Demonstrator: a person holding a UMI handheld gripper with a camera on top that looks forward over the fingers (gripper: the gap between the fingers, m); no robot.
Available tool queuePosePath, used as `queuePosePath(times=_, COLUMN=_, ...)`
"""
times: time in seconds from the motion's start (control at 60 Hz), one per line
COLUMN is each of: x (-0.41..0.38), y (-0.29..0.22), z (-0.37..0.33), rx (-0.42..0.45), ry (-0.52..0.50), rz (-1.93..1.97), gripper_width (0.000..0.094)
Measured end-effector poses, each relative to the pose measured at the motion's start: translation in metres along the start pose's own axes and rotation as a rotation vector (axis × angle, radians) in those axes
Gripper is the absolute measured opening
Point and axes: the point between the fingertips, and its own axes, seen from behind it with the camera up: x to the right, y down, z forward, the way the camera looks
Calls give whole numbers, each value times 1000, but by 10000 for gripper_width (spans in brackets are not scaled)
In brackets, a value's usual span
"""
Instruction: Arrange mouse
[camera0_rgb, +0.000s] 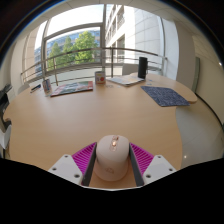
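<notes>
The mouse (111, 158), pale beige, is held between the jaws, which are clamped on it by both magenta pads (85, 158) at its sides. Beyond the mouse the wooden desk (70, 120) is seen. Farther beyond the mouse, to its right, a dark patterned mousepad (165, 95) is laid flat. Far beyond the mouse a small carton (100, 78) is stood upright, with a flat book (72, 88) to its left
</notes>
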Motion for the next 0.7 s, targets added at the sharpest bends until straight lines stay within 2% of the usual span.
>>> queuePosePath(times=0.033, x=-2, y=-2, z=2, rx=8, ry=3, rz=-13, gripper_width=549)
queuePosePath(times=0.1, x=-8, y=-5, z=4, rx=9, ry=-11, rz=-21, gripper_width=527)
queuePosePath(times=0.217, x=-12, y=-8, z=6, rx=2, ry=-18, rz=-58, gripper_width=437)
queuePosePath(times=0.35, x=-29, y=-26, z=1, rx=10, ry=-92, rz=-102, gripper_width=405)
queuePosePath(times=0.467, x=-39, y=-96, z=-23, rx=113, ry=-174, rz=-108, gripper_width=406)
queuePosePath(times=0.617, x=-16, y=-241, z=-44, rx=309, ry=-267, rz=-88, gripper_width=404)
queuePosePath(times=0.7, x=28, y=-307, z=-34, rx=397, ry=-281, rz=-79, gripper_width=404)
